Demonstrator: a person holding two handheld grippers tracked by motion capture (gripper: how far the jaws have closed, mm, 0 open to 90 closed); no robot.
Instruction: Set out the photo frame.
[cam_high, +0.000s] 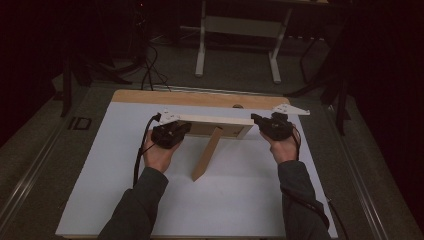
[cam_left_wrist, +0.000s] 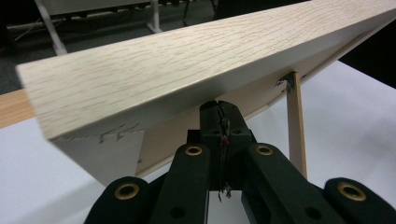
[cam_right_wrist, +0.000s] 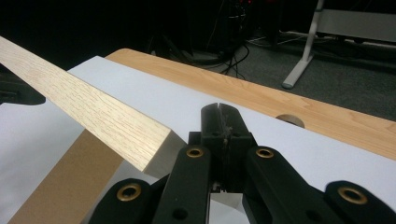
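1. Here, standing near the far edge of the white sheet (cam_high: 225, 200) on the table (cam_high: 200, 97): a light wooden picture frame (cam_high: 215, 120), back toward the person, tilted and propped on its easel leg (cam_high: 207, 155), which runs toward the sheet's middle.
2. At the frame's left end, the left gripper (cam_high: 172, 132), held in the left hand (cam_high: 159, 155), touching or just beside the frame's lower edge.
3. In the left gripper view, jaws pressed together with no gap, tips right under the frame's bottom rail (cam_left_wrist: 187, 60); impossible to tell whether anything thin is pinched between them.
4. At the frame's right end, the right gripper (cam_high: 272, 125), held in the right hand (cam_high: 285, 149).
5. In the right gripper view, jaws likewise closed tip to tip, nothing visible between them, just beside the frame's end corner (cam_right_wrist: 154, 154), seemingly not clamped on it.
6. Beyond the sheet's far edge, a bare wooden strip of table with a round hole (cam_right_wrist: 289, 120).
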